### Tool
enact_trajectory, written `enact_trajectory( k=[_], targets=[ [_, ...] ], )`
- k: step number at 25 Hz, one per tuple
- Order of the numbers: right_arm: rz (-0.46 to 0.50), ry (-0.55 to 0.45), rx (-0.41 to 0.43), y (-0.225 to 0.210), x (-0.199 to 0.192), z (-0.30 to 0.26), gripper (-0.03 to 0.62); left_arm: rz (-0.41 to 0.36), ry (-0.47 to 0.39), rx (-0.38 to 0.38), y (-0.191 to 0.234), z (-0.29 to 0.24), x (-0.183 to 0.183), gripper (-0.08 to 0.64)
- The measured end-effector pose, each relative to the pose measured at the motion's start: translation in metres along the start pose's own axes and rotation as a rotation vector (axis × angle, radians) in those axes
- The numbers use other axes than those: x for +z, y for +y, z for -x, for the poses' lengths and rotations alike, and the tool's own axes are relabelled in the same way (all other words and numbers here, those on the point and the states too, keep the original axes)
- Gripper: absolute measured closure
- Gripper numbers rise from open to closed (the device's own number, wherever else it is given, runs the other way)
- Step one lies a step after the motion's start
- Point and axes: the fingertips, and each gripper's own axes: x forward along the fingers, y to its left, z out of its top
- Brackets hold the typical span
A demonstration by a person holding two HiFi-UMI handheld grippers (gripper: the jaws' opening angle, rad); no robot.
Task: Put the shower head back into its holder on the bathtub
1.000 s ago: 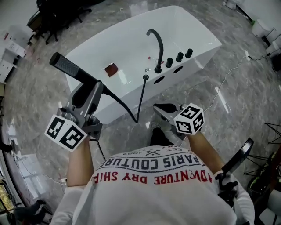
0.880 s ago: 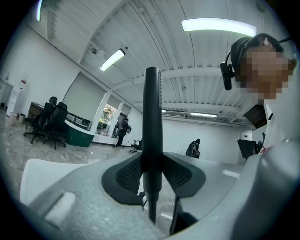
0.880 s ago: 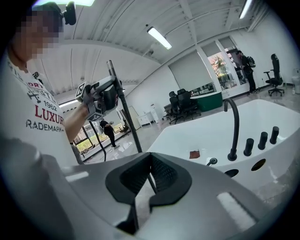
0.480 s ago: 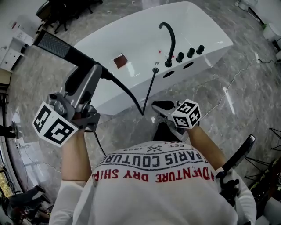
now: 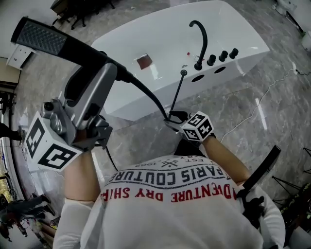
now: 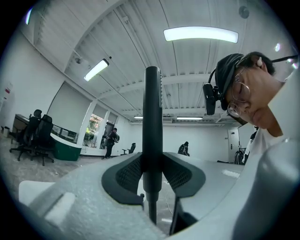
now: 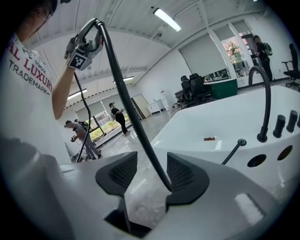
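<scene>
Not done: my left tongs (image 5: 92, 78) clamp the shower head (image 5: 41, 36) well clear of the bathtub (image 5: 228, 29) and its holder (image 5: 183, 71), while my right tongs (image 5: 174, 118), jaws just opened wide, loosely straddle the hose (image 5: 146, 90) in front of the bathtub.

**A:** What does everything stand on?

**B:** A polished floor (image 5: 243, 97) of grey stone with marble-like veins. Pale streaks of light shine on it.

**A:** And what sits straight on it?

**B:** A white bathtub (image 5: 170, 29). It stands slantwise across the head view, and the grey floor shows along its near side and both ends.

**A:** Anything lying beside the tub?

**B:** A thin white cable (image 5: 266, 90) lies loose on the floor to the tub's right, curving toward the person.

**A:** Farther off?

**B:** Black office chairs (image 5: 80, 12) stand at the top left, well apart from the tub. In the right gripper view, a green-fronted counter (image 7: 220, 89) stands just beside such chairs.
</scene>
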Motion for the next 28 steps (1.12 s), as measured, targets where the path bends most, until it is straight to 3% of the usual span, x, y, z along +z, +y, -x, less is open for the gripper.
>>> enact_trajectory(
  k=[4,6,8,17,23,28],
  targets=[
    [-0.021,0.025,0.003,-0.006,-0.014,-0.025,0.409,0.024,0.006,-0.016,-0.006,0.006,-0.004,0.426],
    [-0.051,0.016,0.009,-0.006,-0.016,-0.032,0.470,0.033,0.013,-0.009,-0.004,0.010,-0.007,0.426],
    [-0.077,0.004,0.005,-0.006,-0.018,-0.033,0.488,0.038,0.018,0.009,0.002,0.015,-0.010,0.426],
    [-0.101,-0.054,-0.072,-0.008,-0.018,0.011,0.512,0.082,0.004,0.087,0.029,0.039,-0.019,0.428],
    [-0.117,-0.176,-0.197,-0.035,0.010,0.070,0.526,0.095,0.013,0.104,0.037,0.033,-0.029,0.430],
    [-0.128,-0.269,-0.232,-0.049,0.045,0.101,0.528,0.124,-0.001,0.105,0.049,0.020,-0.031,0.430]
  ],
)
